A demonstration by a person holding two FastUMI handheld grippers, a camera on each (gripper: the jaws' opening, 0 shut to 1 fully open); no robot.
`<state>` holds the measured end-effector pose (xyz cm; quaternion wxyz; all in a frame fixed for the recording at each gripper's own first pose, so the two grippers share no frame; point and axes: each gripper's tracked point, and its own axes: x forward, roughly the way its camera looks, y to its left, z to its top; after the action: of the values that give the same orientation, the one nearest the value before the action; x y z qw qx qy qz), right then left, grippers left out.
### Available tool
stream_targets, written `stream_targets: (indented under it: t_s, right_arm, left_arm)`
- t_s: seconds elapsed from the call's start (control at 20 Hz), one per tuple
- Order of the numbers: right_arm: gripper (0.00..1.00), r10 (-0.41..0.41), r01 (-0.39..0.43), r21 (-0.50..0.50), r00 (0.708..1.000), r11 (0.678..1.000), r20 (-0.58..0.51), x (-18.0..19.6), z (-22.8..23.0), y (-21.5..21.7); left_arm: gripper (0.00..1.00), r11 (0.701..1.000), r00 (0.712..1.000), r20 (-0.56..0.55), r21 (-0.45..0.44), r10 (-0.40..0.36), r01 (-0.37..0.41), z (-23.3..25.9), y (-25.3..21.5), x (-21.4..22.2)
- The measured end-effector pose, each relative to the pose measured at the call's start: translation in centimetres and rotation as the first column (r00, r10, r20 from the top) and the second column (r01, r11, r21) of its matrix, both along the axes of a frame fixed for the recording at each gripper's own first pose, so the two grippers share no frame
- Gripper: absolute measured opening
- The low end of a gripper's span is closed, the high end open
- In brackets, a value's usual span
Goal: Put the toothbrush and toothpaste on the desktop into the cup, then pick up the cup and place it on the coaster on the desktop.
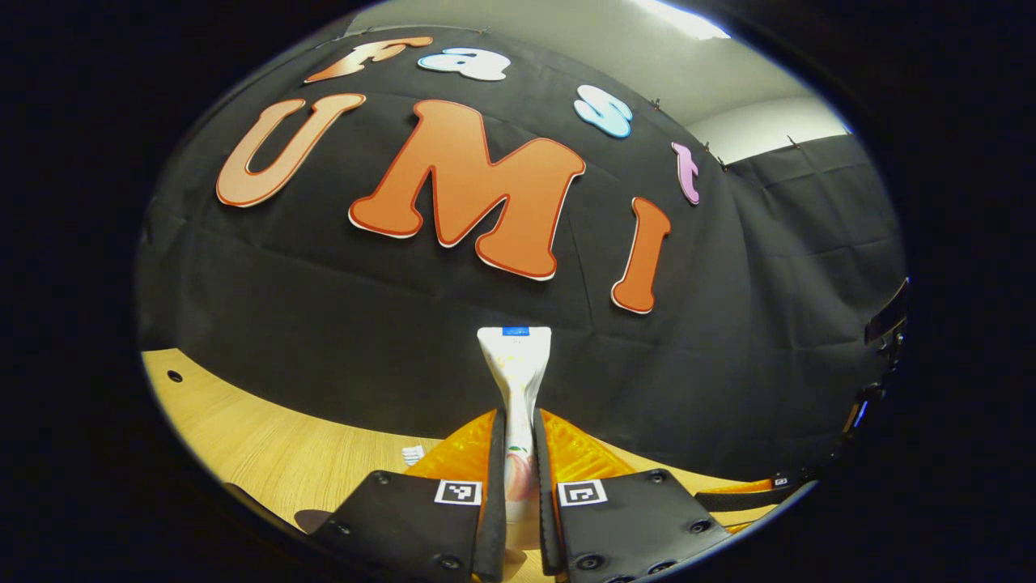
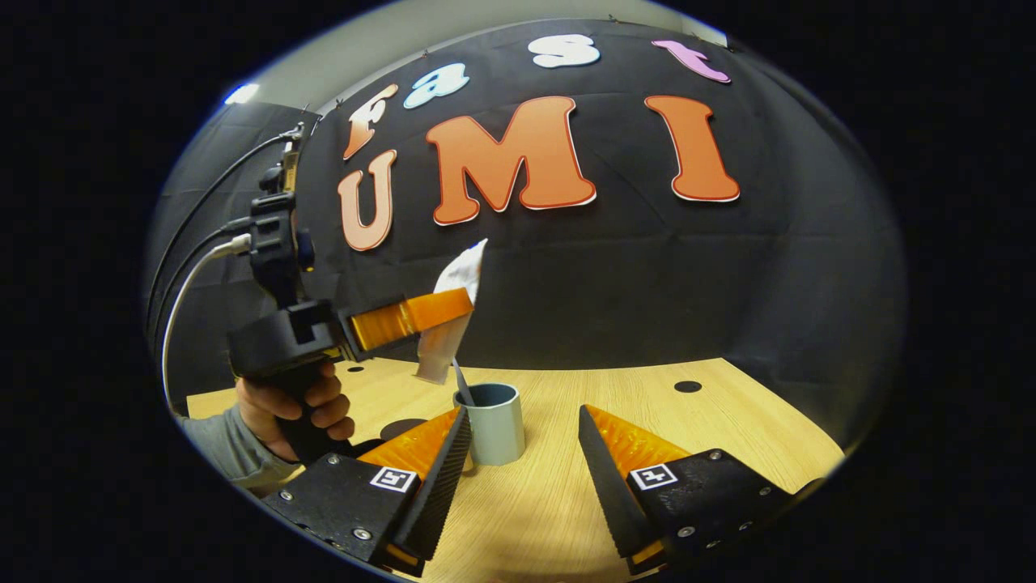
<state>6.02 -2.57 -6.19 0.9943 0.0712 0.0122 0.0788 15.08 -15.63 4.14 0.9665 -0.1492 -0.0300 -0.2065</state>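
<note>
My left gripper [image 1: 519, 453] is shut on a white toothpaste tube [image 1: 515, 364], which sticks up between its orange fingers. In the right gripper view, that left gripper [image 2: 461, 306] holds the toothpaste tube [image 2: 457, 279] tilted in the air, just above and left of a grey cup [image 2: 494, 429]. The cup stands upright on the wooden desktop [image 2: 647, 405]. A thin toothbrush handle [image 2: 461, 380] leans out of the cup. My right gripper [image 2: 524, 414] is open low over the desktop, right in front of the cup, with nothing between its fingers.
A hand [image 2: 295, 413] with a grey sleeve holds the left gripper's handle. A dark round coaster [image 2: 401, 427] lies on the desktop left of the cup, partly behind my right gripper's finger. The desktop has small dark holes [image 2: 688, 386]. The black wall stands close behind.
</note>
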Motion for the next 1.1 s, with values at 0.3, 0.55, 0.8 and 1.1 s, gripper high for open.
stream_targets:
  t_s: [0.3, 0.55, 0.8, 1.1]
  right_arm:
    - [0.83, -0.01, 0.01, -0.016, 1.0, 1.0, 0.008, -0.5, 0.5, -0.5]
    - [0.83, -0.01, 0.011, -0.049, 1.0, 0.999, 0.011, -1.0, 0.8, -0.6]
    - [0.83, -0.005, 0.006, -0.061, 1.0, 0.998, 0.019, -1.0, 1.2, -0.3]
    - [0.83, -0.002, 0.003, -0.058, 1.0, 0.998, 0.021, -1.4, 1.3, -0.2]
  left_arm:
    - [0.2, 1.0, 1.0, -0.002, 0.026, -0.017, 0.017, -2.1, -1.2, 1.9]
    - [0.2, 0.999, 1.0, 0.006, 0.045, 0.004, -0.004, -3.5, -1.2, 3.5]
    - [0.22, 0.997, 1.0, 0.009, 0.077, 0.008, -0.008, -4.4, -1.5, 4.0]
    - [0.18, 0.995, 1.0, 0.017, 0.099, 0.02, -0.022, -3.4, -0.8, 3.4]
